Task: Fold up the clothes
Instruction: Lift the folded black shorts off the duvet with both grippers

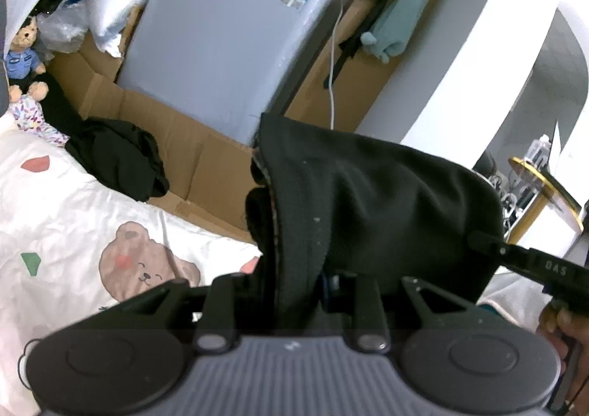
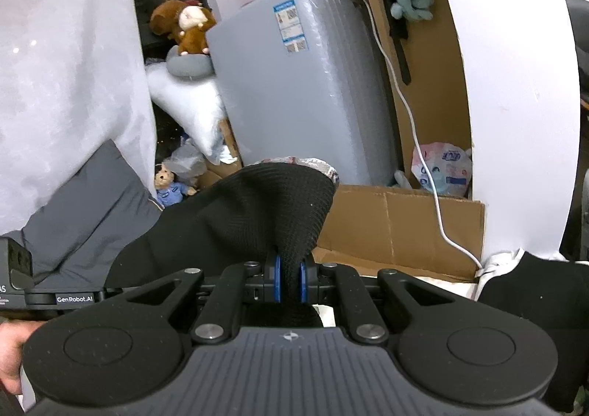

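A black knit garment [image 1: 368, 202] hangs in the air between my two grippers. My left gripper [image 1: 294, 283] is shut on a thick bunch of its edge, and the cloth hides the fingertips. In the right wrist view the same black garment [image 2: 257, 210] spreads out to the left, and my right gripper [image 2: 289, 283] is shut on a narrow fold of it between its blue pads [image 2: 277, 280]. The right gripper's body [image 1: 533, 261] shows at the right of the left wrist view, holding the far end of the cloth.
A white bedsheet with bear prints [image 1: 73, 232] lies below at the left. Another black garment [image 1: 117, 162] sits on flattened cardboard [image 1: 198, 158]. A grey wrapped appliance [image 2: 305, 85], a white cable [image 2: 423, 144], a teddy bear [image 1: 24, 55] and a grey pillow [image 2: 81, 210] stand behind.
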### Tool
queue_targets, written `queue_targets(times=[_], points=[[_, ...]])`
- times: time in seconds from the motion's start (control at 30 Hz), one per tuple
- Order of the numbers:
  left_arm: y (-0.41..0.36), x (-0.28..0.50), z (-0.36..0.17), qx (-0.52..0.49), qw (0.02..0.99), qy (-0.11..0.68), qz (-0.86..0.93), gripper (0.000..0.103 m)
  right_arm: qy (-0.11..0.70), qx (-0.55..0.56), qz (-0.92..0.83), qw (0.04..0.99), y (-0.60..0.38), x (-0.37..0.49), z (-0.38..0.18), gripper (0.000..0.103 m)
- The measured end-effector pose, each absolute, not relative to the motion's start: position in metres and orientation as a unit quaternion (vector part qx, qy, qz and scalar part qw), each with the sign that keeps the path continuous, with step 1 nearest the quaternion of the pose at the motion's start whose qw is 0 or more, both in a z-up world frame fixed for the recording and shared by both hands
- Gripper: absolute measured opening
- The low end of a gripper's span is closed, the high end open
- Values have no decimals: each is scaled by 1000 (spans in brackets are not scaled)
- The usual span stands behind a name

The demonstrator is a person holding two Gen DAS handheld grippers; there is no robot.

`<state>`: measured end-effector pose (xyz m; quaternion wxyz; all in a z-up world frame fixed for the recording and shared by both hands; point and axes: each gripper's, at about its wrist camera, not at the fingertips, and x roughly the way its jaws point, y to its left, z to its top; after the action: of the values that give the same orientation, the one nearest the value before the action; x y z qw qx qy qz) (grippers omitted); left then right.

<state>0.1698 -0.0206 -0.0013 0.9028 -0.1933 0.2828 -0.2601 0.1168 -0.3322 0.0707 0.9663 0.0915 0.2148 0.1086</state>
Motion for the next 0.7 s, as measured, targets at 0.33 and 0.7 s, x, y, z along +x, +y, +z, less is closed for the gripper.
queue_targets(times=[0.33, 0.7], points=[[-6, 157, 21, -205, 908, 260, -256, 27, 198, 62, 118, 971, -312, 103, 96, 10], [-17, 167, 61, -211, 903, 238, -290, 27, 202, 51, 135, 969, -320, 107, 161, 10]])
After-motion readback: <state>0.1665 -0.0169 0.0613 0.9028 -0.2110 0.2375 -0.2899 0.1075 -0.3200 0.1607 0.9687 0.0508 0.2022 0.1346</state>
